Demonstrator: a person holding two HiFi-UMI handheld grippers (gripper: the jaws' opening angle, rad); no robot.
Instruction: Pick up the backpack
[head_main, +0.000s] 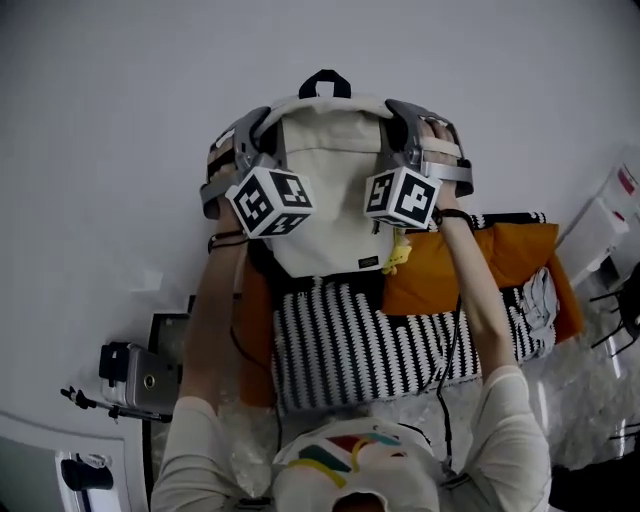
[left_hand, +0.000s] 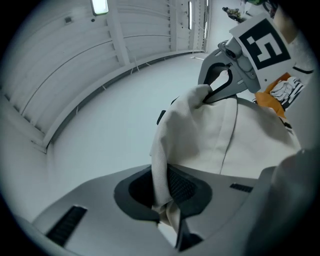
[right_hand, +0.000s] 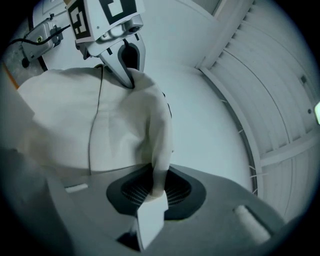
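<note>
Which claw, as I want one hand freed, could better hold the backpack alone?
Either, probably: left claw and right claw each clamp a top corner of the backpack, level with each other.

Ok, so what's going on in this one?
A person has the left hand-held gripper and the right hand-held gripper each clamped on the fabric at a top corner of a cream backpack. The backpack hangs between them, held up in front of the person, above a black-and-white striped textile and an orange cushion.

one backpack (head_main: 325, 190) and two tongs (left_hand: 167, 210) (right_hand: 152, 192)
</note>
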